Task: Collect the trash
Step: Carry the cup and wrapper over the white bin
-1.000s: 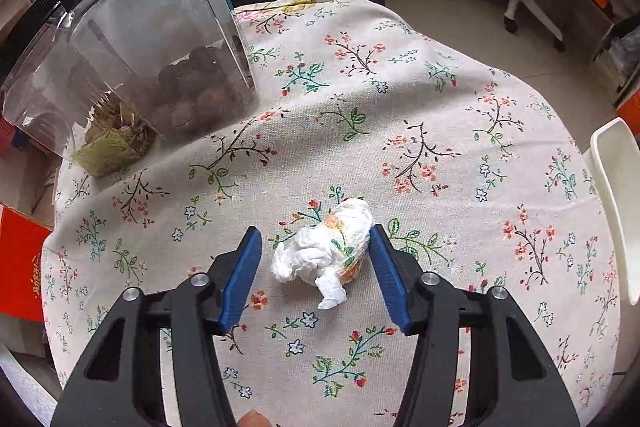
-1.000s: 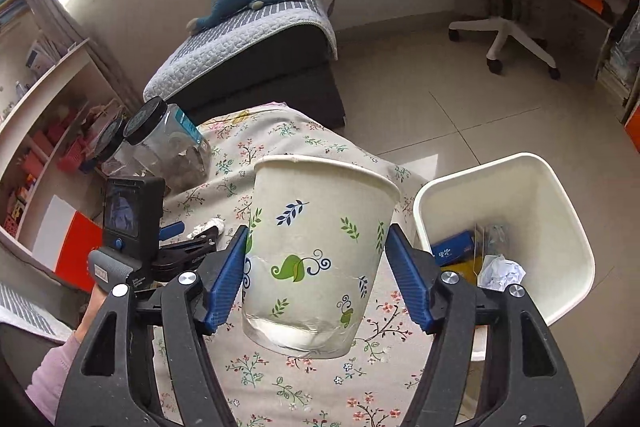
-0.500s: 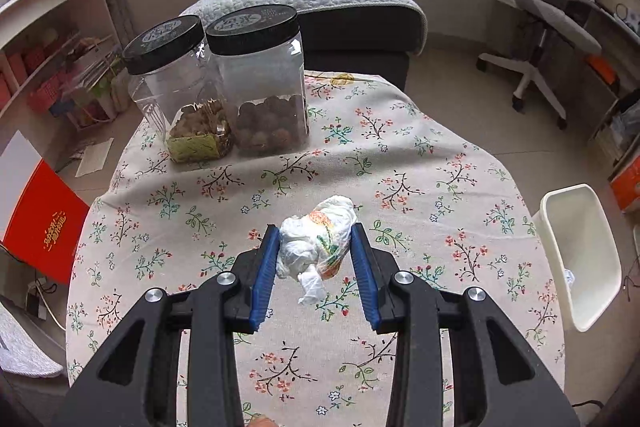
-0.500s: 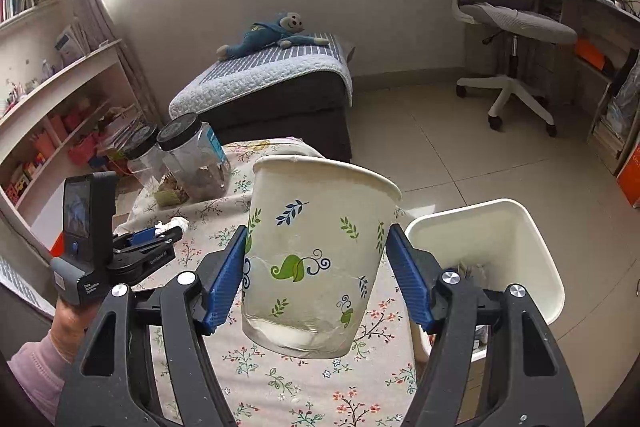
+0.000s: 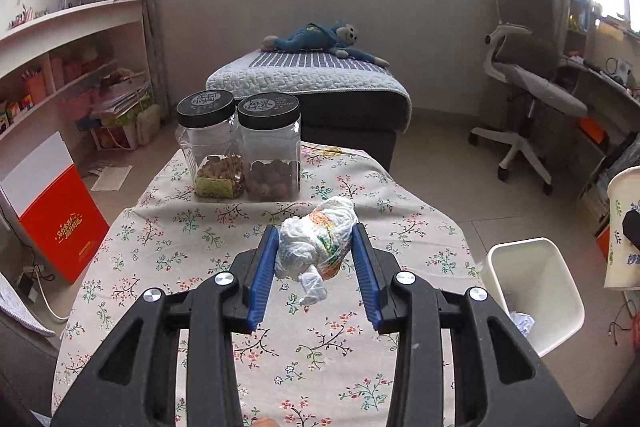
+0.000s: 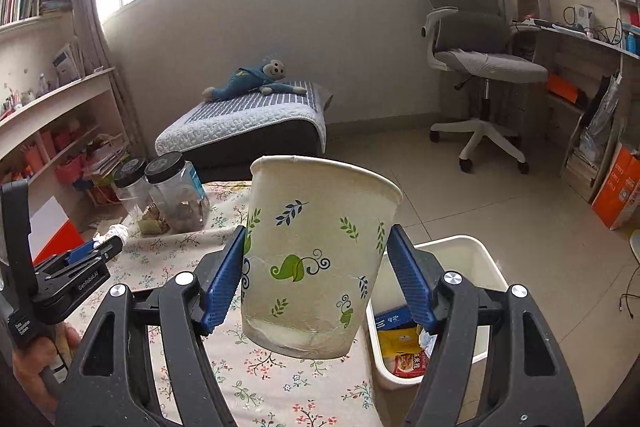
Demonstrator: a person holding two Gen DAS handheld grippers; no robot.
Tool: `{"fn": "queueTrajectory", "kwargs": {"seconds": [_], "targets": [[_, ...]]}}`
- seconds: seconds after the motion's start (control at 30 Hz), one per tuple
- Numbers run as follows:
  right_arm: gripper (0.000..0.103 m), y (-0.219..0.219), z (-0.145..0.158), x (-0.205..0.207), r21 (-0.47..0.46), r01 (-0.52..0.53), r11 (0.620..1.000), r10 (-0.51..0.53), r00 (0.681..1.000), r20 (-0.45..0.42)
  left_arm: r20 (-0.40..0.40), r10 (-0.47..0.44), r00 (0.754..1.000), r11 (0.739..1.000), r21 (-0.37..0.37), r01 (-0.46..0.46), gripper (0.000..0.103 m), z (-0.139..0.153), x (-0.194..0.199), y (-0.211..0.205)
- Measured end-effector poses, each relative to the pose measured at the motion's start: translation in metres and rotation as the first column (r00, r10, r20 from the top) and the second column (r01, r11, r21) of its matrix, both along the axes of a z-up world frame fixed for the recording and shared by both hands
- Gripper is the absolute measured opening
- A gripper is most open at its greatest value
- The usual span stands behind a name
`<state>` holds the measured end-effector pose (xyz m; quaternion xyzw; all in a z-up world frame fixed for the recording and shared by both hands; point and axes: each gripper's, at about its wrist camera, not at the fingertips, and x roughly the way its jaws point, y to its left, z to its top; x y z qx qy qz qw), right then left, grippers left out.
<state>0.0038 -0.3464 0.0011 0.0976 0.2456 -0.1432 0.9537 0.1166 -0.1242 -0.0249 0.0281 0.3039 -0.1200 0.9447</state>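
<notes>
My left gripper is shut on a crumpled white wrapper with orange and green print and holds it above the floral tablecloth. My right gripper is shut on a white paper cup with leaf prints, upright and lifted above the table's right side. The white trash bin stands on the floor right of the table; in the right wrist view the bin lies behind the cup with several wrappers inside. The cup also shows at the right edge of the left wrist view.
Two clear jars with black lids stand at the table's far end. An orange and white box leans left of the table. A bed with a blue plush toy lies beyond, an office chair to the right.
My left gripper closed on the crumpled wrapper and lifted it off the tablecloth. My right gripper rose with the cup still held.
</notes>
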Motion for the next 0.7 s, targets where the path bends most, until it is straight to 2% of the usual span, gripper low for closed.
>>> {"fn": "queueTrajectory", "kwargs": {"seconds": [0.23,0.7], "targets": [[0.067,0.0,0.005,-0.009,-0.052,0.02,0.998,-0.018,0.999,0.035,0.098,-0.023,0.995,1.0,-0.015,0.025,0.039,0.017,-0.021,-0.019],[0.067,-0.015,0.008,-0.025,-0.087,0.077,0.993,-0.07,0.994,0.079,0.144,-0.12,0.982,0.992,-0.026,0.125,0.04,0.027,-0.048,-0.061]]}}
